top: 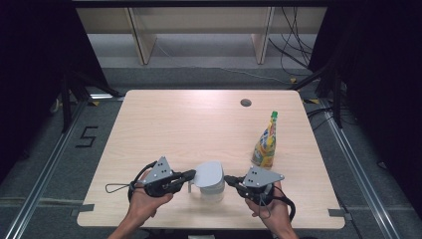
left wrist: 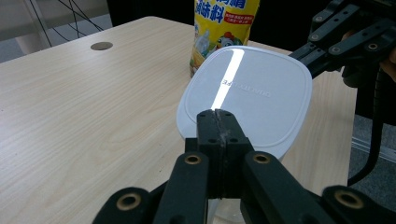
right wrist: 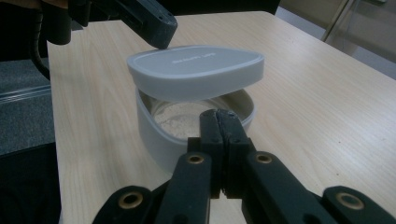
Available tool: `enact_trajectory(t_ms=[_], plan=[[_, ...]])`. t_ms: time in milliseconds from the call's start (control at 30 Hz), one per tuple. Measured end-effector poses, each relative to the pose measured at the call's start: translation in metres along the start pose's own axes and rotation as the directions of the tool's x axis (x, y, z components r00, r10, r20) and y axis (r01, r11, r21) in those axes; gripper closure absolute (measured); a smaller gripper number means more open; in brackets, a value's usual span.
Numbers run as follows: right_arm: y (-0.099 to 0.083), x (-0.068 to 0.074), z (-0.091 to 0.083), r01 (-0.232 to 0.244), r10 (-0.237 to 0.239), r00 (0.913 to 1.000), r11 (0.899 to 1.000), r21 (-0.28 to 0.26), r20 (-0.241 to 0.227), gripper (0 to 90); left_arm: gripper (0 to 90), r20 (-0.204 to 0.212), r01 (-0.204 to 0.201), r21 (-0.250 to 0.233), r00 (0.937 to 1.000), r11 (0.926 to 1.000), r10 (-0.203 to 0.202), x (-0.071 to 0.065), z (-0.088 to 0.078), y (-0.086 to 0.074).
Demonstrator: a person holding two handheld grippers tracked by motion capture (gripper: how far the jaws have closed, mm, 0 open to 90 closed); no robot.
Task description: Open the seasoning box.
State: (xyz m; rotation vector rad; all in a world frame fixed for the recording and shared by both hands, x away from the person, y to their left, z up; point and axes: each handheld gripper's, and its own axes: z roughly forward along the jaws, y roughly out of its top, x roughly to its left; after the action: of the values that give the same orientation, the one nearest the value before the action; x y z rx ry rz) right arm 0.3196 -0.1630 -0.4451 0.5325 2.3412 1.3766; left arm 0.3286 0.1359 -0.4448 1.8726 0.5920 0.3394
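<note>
A translucent white tub (top: 213,192) stands near the table's front edge, with a pale powdery filling (right wrist: 180,122) inside. Its white lid (top: 208,172) lies tilted over it, the side toward my right gripper raised off the rim (right wrist: 243,105). My left gripper (top: 193,174) is shut, its tips (left wrist: 217,116) touching the lid's (left wrist: 247,91) edge; I cannot tell whether they pinch it. From the other side my right gripper (top: 227,178) is shut too, its tips (right wrist: 218,115) at the tub's rim. Each gripper also appears in the other's view: the right (left wrist: 301,55), the left (right wrist: 161,33).
A yellow pouch with a green cap (top: 265,142) stands right of the tub, just behind it in the left gripper view (left wrist: 224,23). A round cable hole (top: 245,102) sits at the light wooden table's (top: 164,124) far side. Shelving and cables lie beyond.
</note>
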Motion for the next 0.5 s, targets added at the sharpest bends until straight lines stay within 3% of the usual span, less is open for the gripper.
enact_trajectory(t_ms=[200, 400, 500], plan=[[0.005, 0.002, 0.001, 0.009, -0.009, 0.9999, 1.000, -0.015, -0.007, 90.0, 88.3, 0.000, -0.001, -0.001, 1.0000, 1.0000, 0.001, 0.000, 0.000, 0.000], [0.009, 0.003, 0.001, 0.027, -0.028, 0.9995, 0.999, -0.022, -0.016, 90.0, 75.2, 0.009, 0.008, -0.004, 0.9999, 1.0000, -0.008, 0.007, -0.009, 0.004], [0.010, 0.004, 0.002, 0.027, -0.027, 0.9996, 0.999, -0.031, -0.011, 90.0, 66.8, 0.029, 0.016, 0.013, 0.9994, 0.9998, -0.017, 0.005, -0.014, -0.005]])
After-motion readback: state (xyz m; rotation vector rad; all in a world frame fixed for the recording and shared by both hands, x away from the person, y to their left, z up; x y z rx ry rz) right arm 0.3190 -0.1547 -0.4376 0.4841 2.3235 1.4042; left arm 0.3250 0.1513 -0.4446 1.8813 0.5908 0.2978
